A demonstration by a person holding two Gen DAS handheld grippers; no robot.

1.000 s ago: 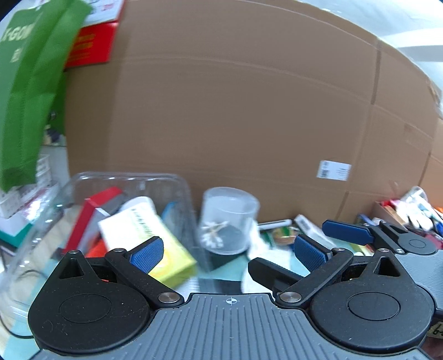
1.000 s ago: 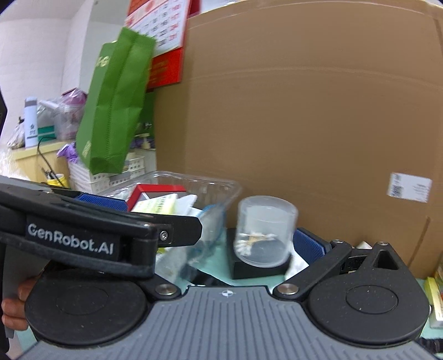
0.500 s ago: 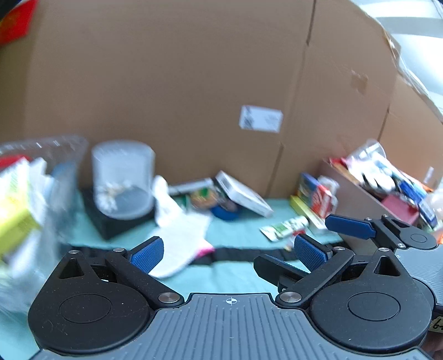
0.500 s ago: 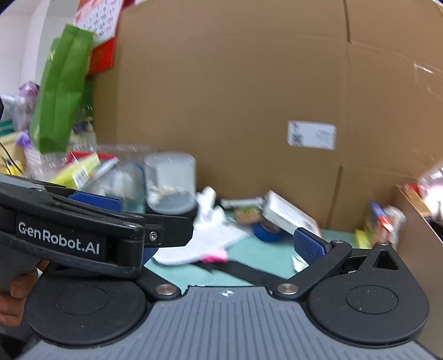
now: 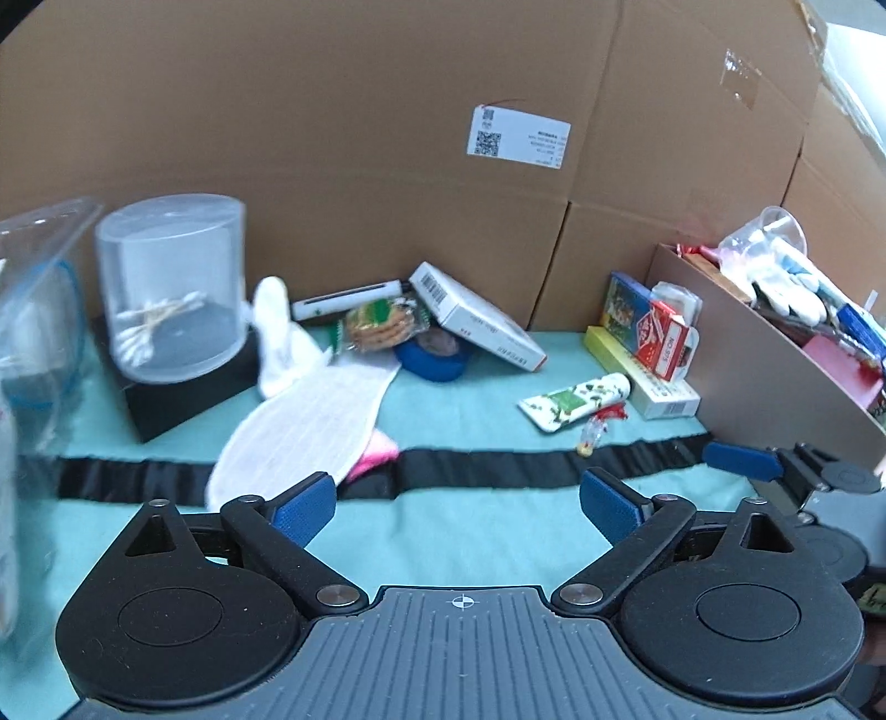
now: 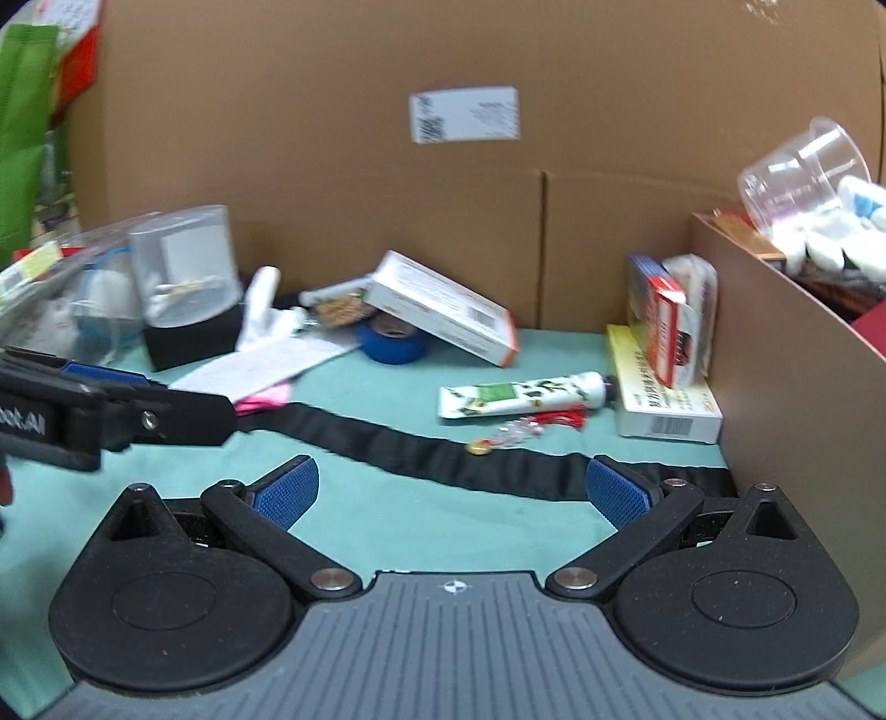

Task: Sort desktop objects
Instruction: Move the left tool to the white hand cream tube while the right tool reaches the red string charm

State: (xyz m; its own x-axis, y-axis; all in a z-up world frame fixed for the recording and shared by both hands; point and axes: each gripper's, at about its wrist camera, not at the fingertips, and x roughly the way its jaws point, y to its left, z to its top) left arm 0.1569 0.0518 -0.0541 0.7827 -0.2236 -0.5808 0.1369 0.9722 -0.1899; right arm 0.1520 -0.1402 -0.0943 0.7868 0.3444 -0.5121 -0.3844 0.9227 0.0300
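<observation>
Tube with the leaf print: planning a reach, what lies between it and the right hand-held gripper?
A black strap and a small charm, in the right wrist view.

A cluttered storeroom or office corner. Large cardboard cartons with a shipping label wall in a counter under teal cloth. A green bag and a wall calendar hang behind.

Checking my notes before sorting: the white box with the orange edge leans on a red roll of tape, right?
Not quite. The white box leans on a blue roll of tape, not a red one; the right wrist view shows it.
</observation>
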